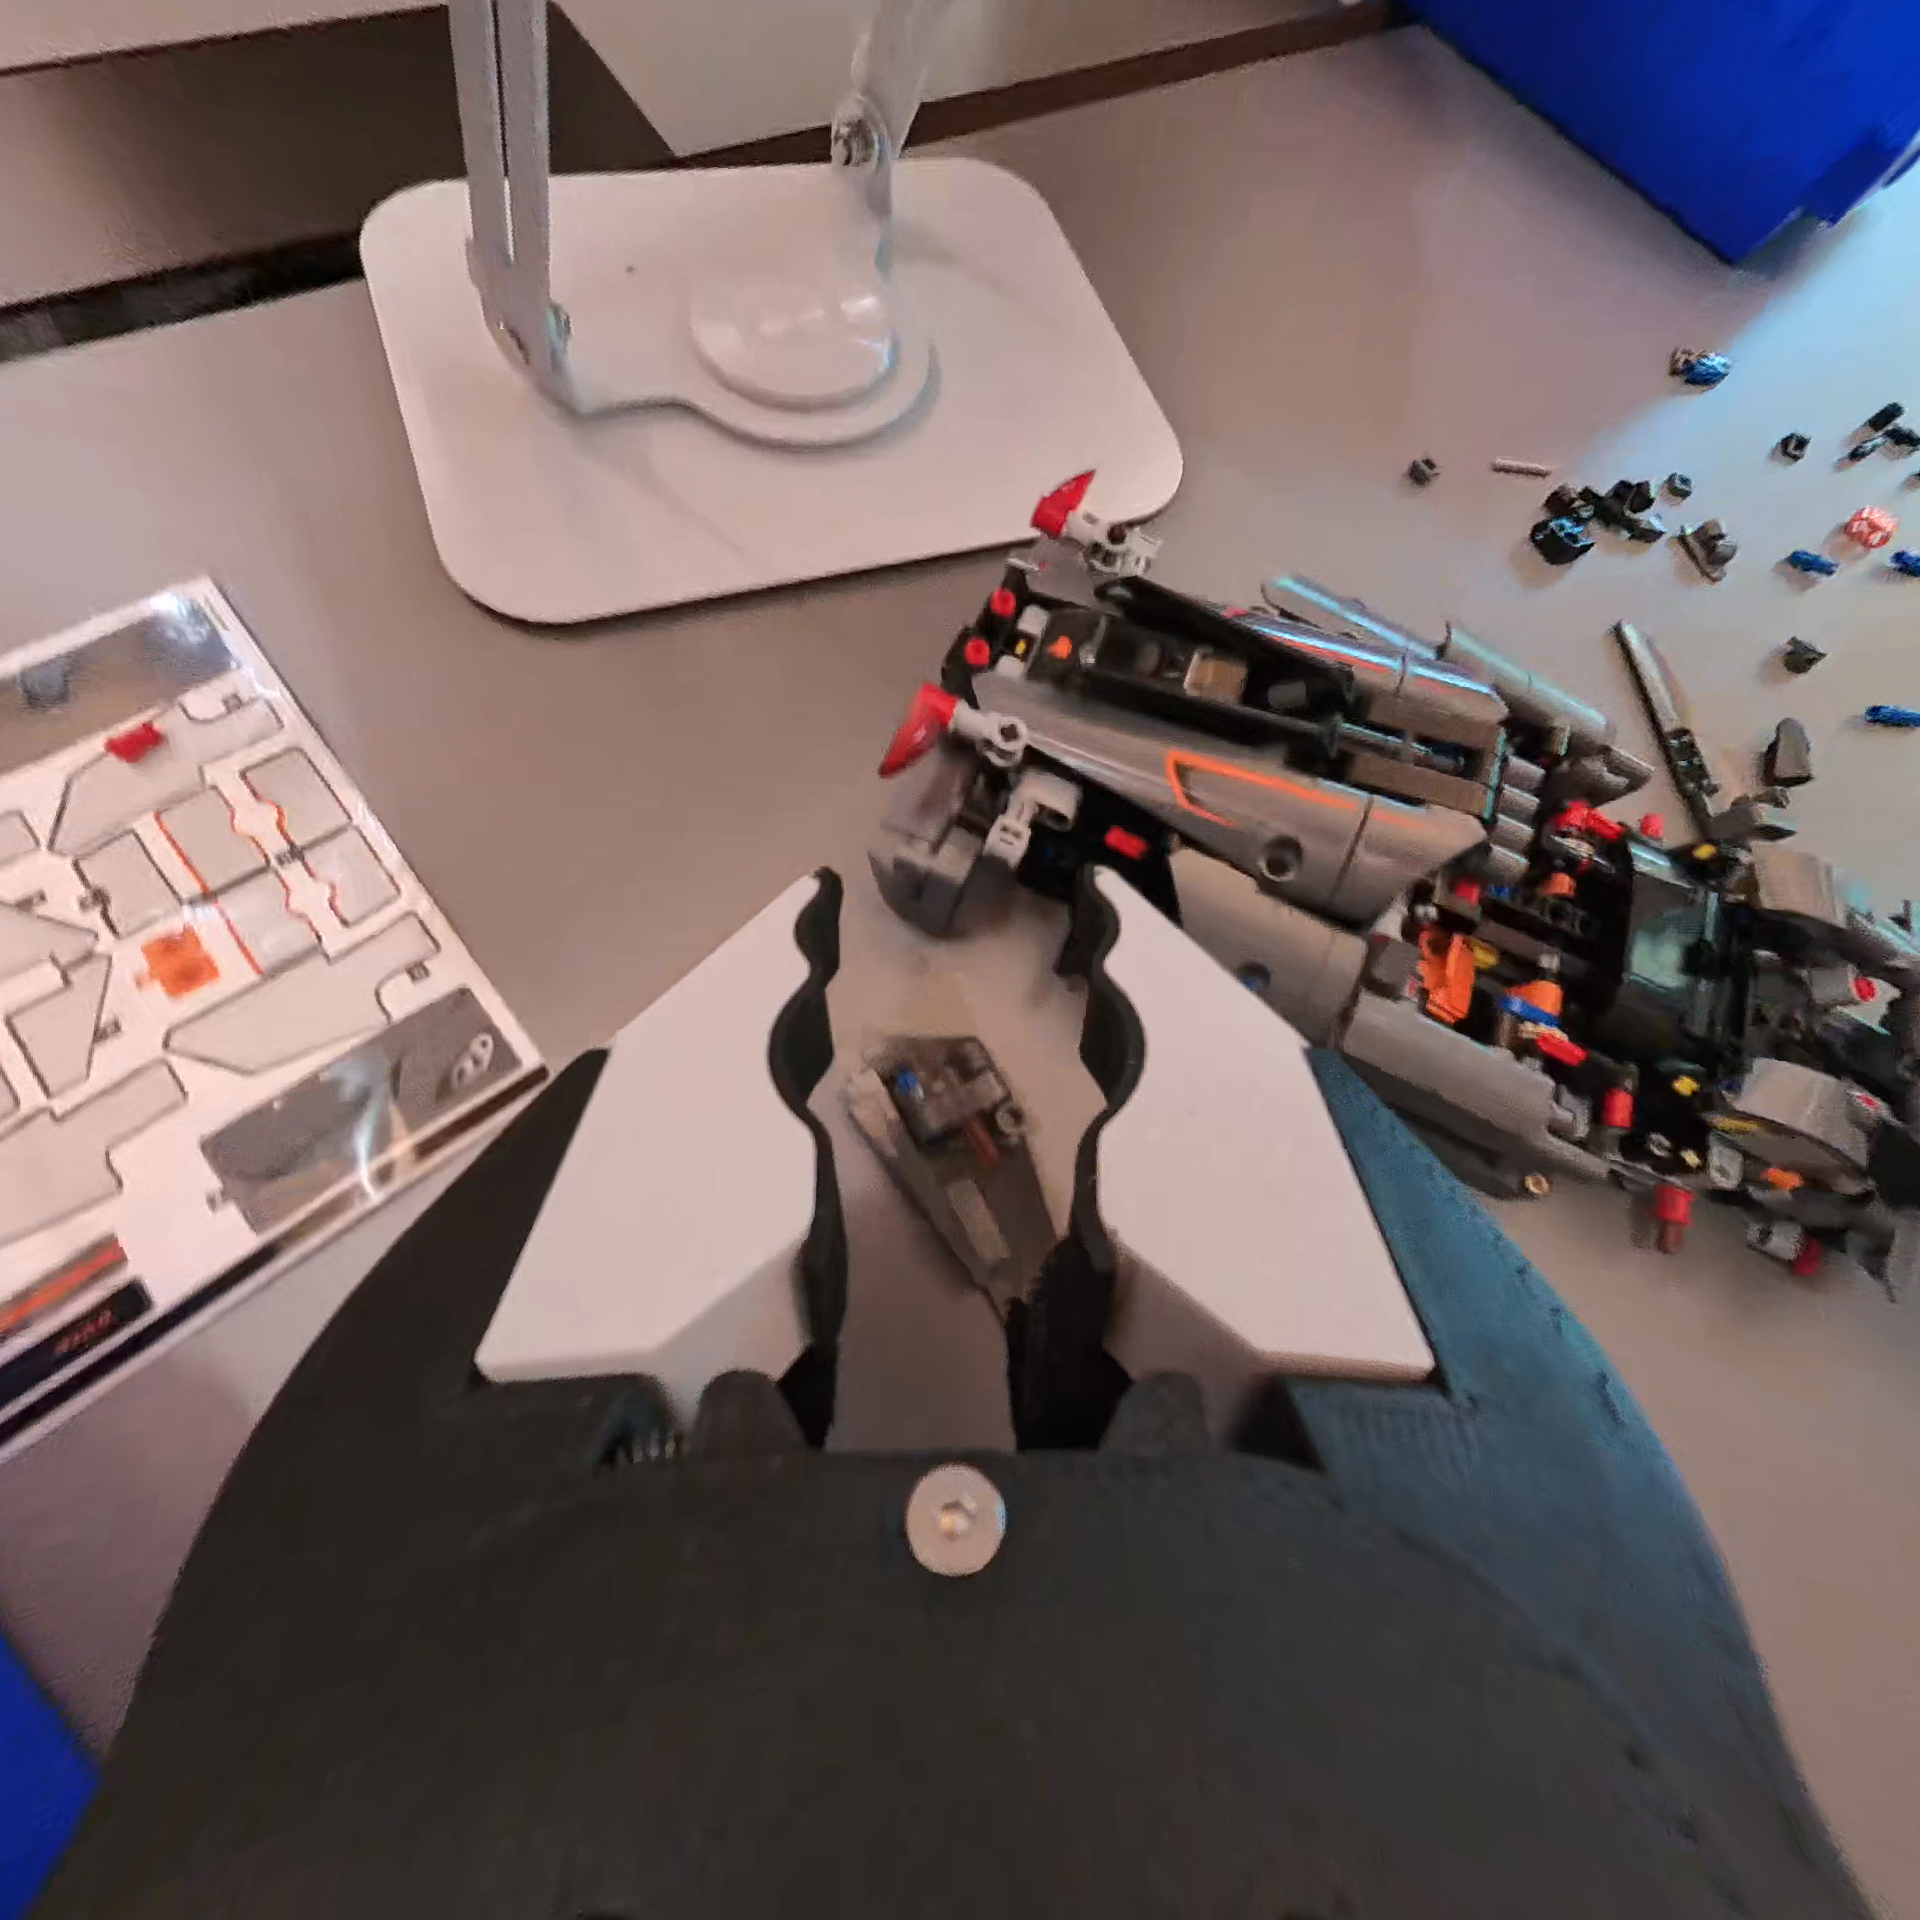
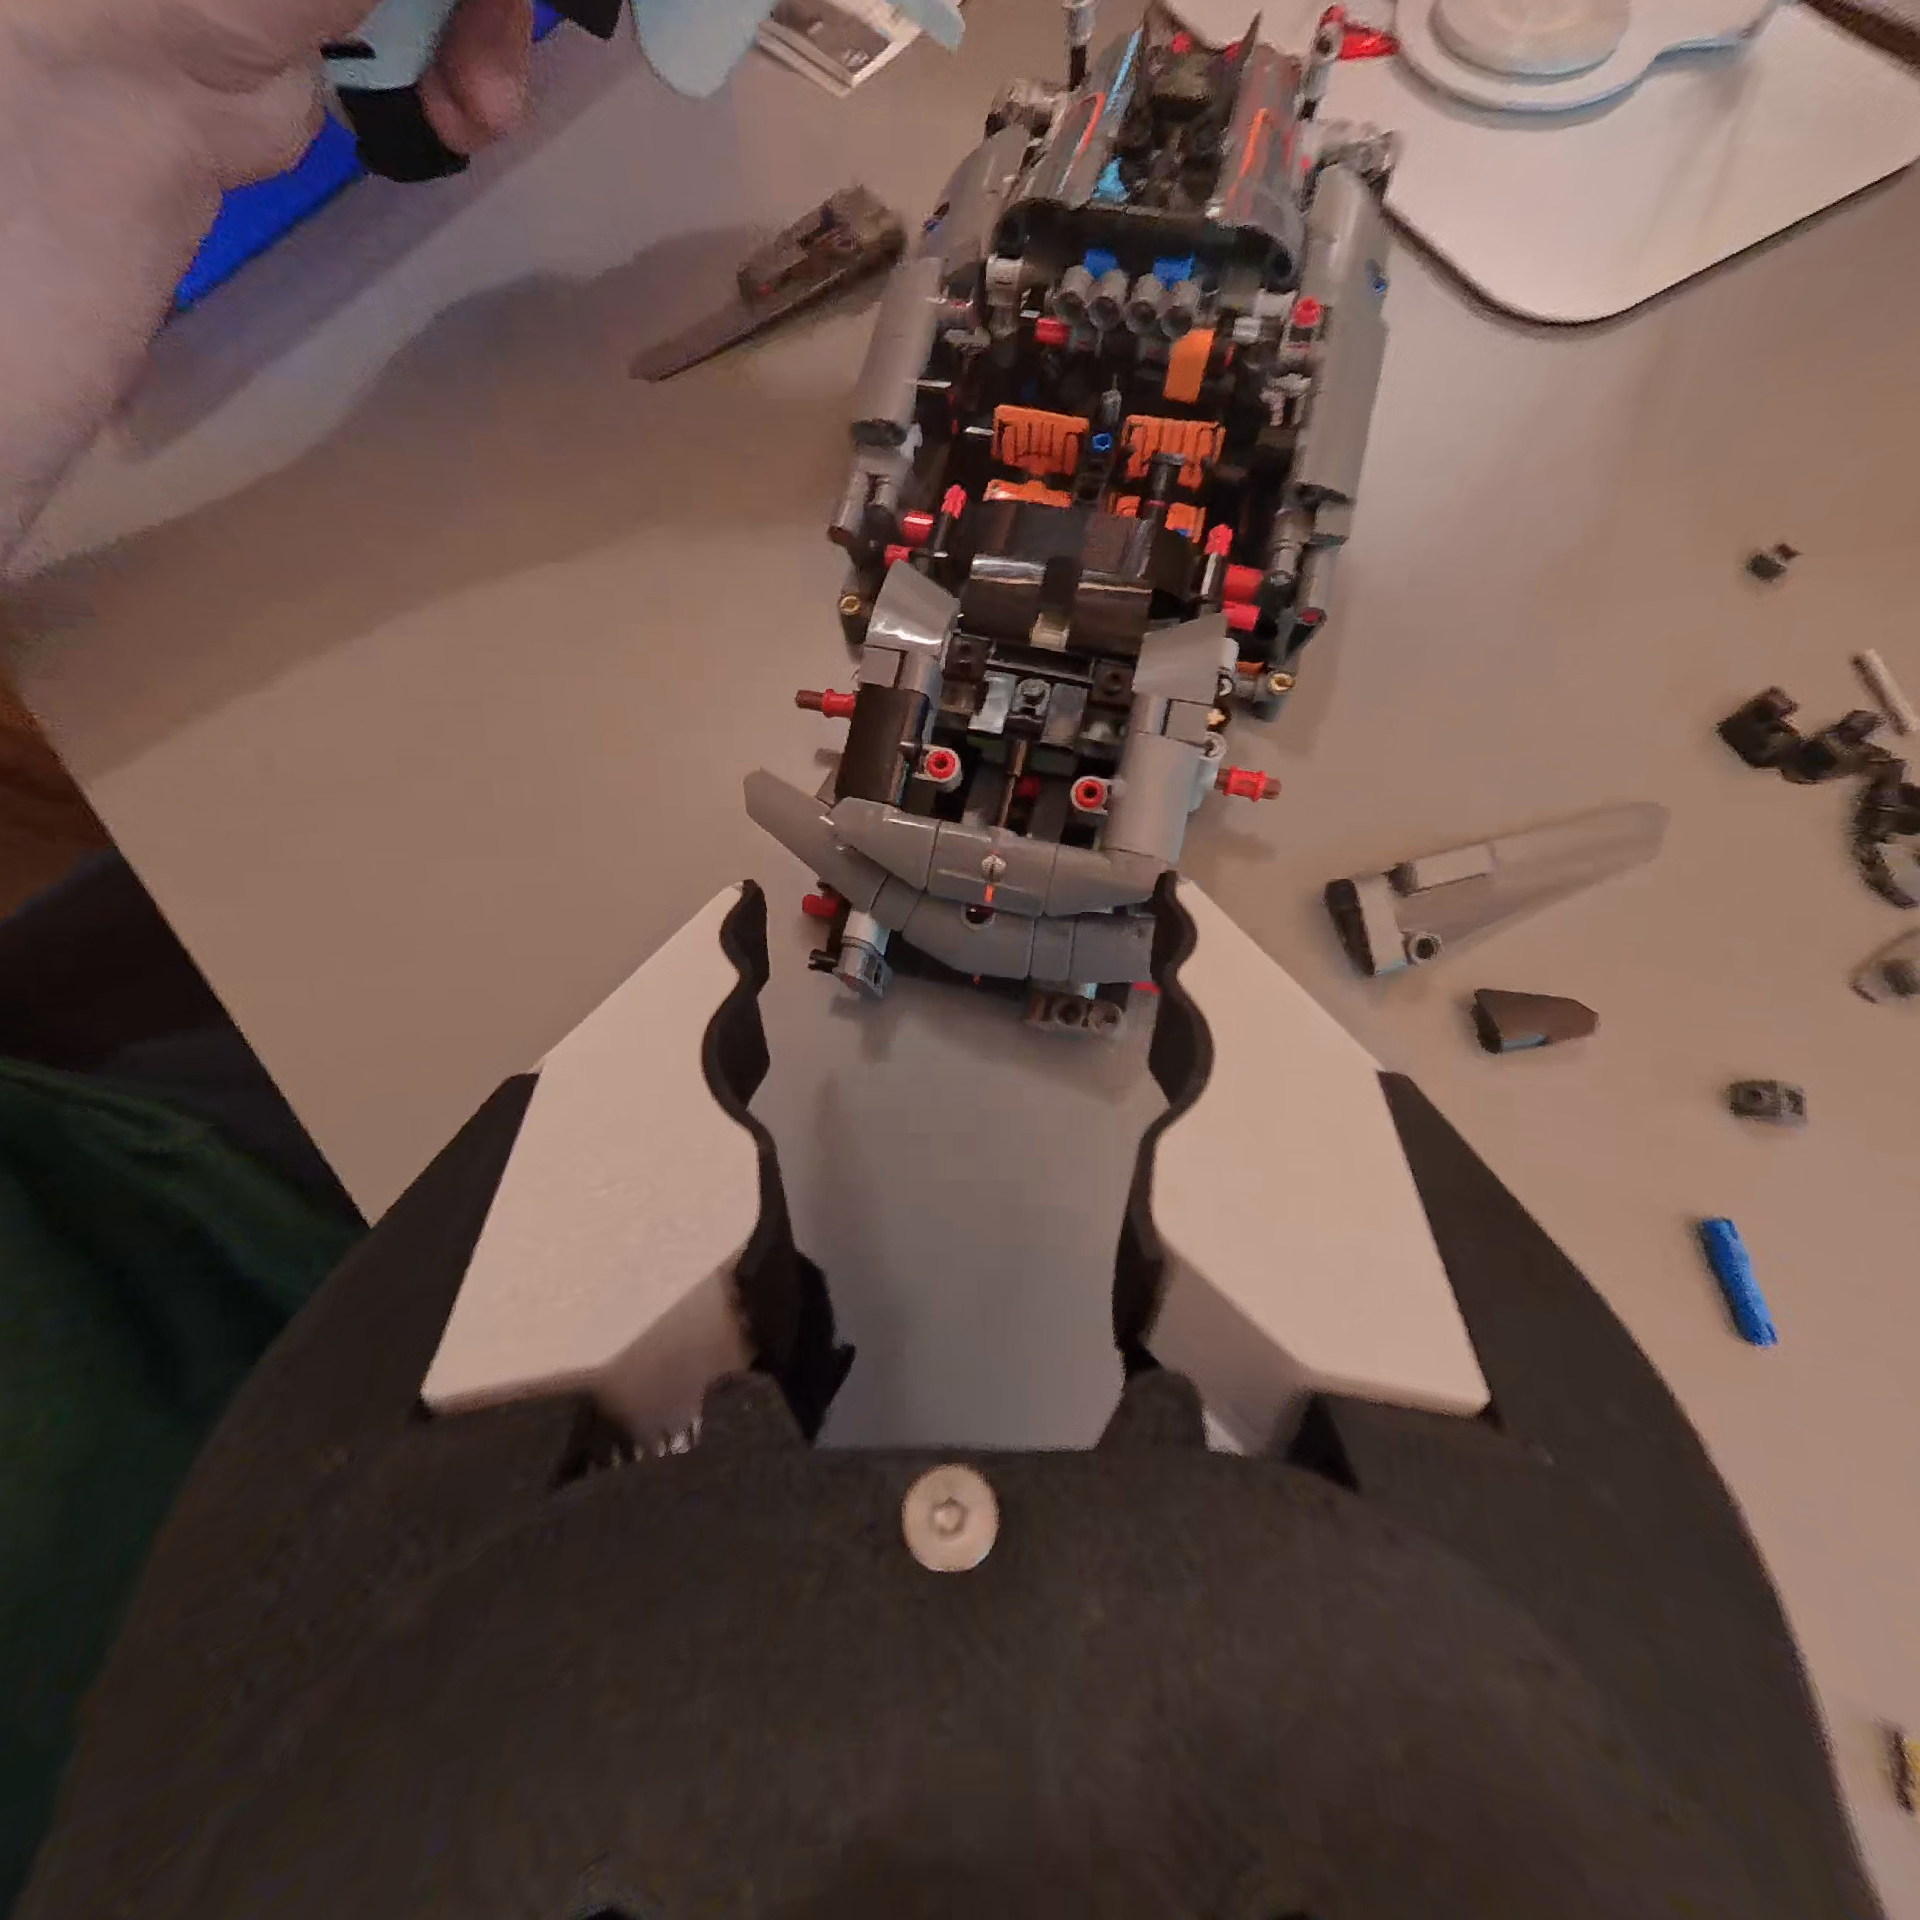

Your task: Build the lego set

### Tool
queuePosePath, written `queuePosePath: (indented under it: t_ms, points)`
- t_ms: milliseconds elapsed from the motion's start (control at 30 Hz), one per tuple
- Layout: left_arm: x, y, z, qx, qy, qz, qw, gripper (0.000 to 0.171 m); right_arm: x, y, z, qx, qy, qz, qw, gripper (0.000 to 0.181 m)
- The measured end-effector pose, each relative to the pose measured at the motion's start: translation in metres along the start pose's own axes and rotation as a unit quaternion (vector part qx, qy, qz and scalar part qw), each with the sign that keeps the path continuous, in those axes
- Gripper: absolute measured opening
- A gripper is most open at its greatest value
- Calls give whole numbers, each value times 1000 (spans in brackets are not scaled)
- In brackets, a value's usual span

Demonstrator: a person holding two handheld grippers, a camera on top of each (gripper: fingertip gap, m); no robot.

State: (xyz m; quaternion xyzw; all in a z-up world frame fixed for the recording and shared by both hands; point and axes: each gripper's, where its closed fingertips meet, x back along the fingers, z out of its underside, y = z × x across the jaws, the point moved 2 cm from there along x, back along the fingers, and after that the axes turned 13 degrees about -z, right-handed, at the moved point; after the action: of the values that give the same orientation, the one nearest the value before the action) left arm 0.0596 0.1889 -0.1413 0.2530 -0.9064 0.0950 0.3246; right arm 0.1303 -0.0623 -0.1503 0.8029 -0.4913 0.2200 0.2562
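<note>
A half-built grey, black and orange lego car (image 1: 1382, 883) lies on the grey table, also in the right wrist view (image 2: 1081, 582). A small grey wedge-shaped sub-assembly (image 1: 951, 1132) lies on the table between my left gripper's (image 1: 961, 894) open fingers, not gripped; it also shows left of the car in the right wrist view (image 2: 790, 281). My right gripper (image 2: 961, 899) is open and empty, its fingertips on either side of the car's near end. The left gripper with a hand on it shows at top left of the right wrist view (image 2: 416, 73).
A sticker sheet (image 1: 197, 956) lies at left. A white stand base (image 1: 769, 384) sits behind the car. Loose small pieces (image 1: 1704, 540) are scattered at right, among them a grey wing panel (image 2: 1496, 894) and a blue pin (image 2: 1737, 1280). A blue bin (image 1: 1704, 104) stands far right. The gap from one gripper's tips to the other's is roughly 25 centimeters.
</note>
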Motion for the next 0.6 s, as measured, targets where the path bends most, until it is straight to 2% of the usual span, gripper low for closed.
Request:
queuePosePath:
  t_ms: [133,200,300,333,433,600]
  points:
    - [-17,2,1,1,12,27,1000,46,-5,-6,9,-15,7,15,1000,89]
    - [-23,0,5,-2,22,44,999,45,-7,-9,7,-10,3,21,1000,87]
    - [-27,-9,3,8,5,81,997,46,-10,-15,7,-10,11,29,999,87]
    - [-29,-11,4,3,8,88,996,41,-13,-14,8,-12,11,24,1000,87]
    - [-31,-9,5,6,14,84,996,28,-19,-19,11,1,23,30,999,81]
    - [-32,-8,4,8,5,87,996,23,-25,-21,8,1,21,2,1000,78]
